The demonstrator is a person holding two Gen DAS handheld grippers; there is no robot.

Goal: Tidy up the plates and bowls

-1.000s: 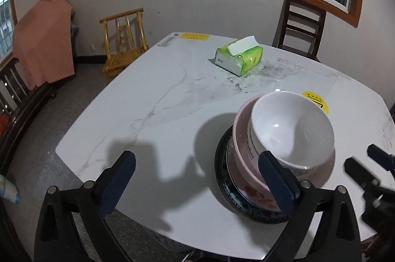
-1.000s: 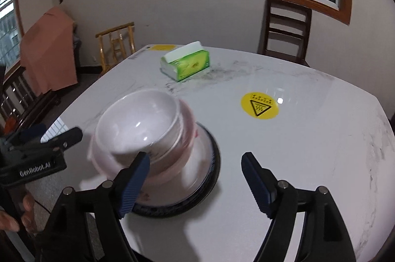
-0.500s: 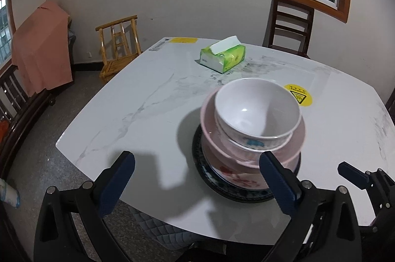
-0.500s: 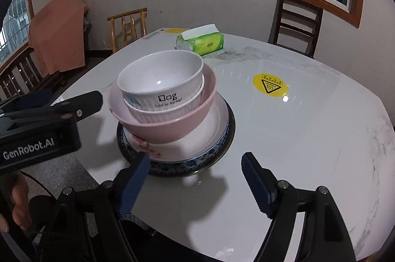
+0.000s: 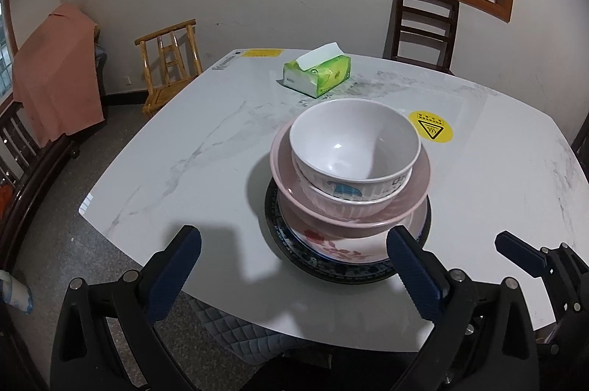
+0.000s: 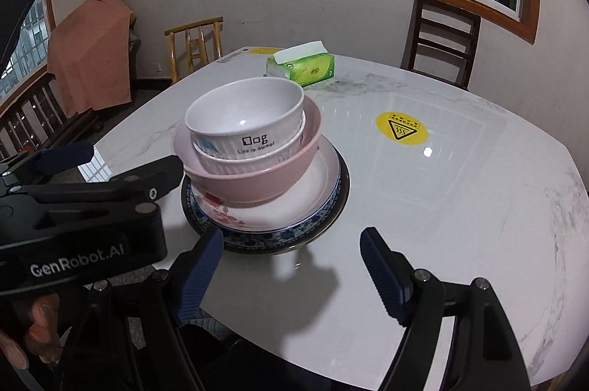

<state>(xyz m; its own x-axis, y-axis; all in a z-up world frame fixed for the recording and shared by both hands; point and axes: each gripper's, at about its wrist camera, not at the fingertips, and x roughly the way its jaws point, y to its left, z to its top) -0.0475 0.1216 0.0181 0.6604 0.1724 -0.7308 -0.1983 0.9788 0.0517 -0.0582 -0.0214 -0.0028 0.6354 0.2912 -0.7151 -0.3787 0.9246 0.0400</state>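
One stack stands near the front of the white marble table [image 5: 184, 148]. A white bowl [image 5: 353, 142] [image 6: 246, 118] sits in a second white ribbed bowl, inside a pink bowl [image 5: 349, 207] [image 6: 250, 177], on a flowered plate [image 6: 294, 207] over a dark-rimmed plate [image 5: 331, 273]. My left gripper [image 5: 294, 266] is open at the table's near edge, in front of the stack and apart from it. My right gripper [image 6: 292, 269] is open too, with nothing between its fingers, just right of the stack. The left gripper [image 6: 73, 170] also shows at the left of the right wrist view.
A green tissue box [image 5: 316, 74] [image 6: 302, 63] lies at the far side of the table. A yellow warning sticker [image 5: 430, 131] [image 6: 401, 133] is right of the stack. A dark chair [image 5: 423, 26], a bamboo chair [image 5: 169, 59] and an orange cloth [image 5: 55, 70] stand beyond.
Both grippers have pulled back from the stack toward the table's near edge. The stack, blurred and close a second ago, now stands whole and farther off in both views.
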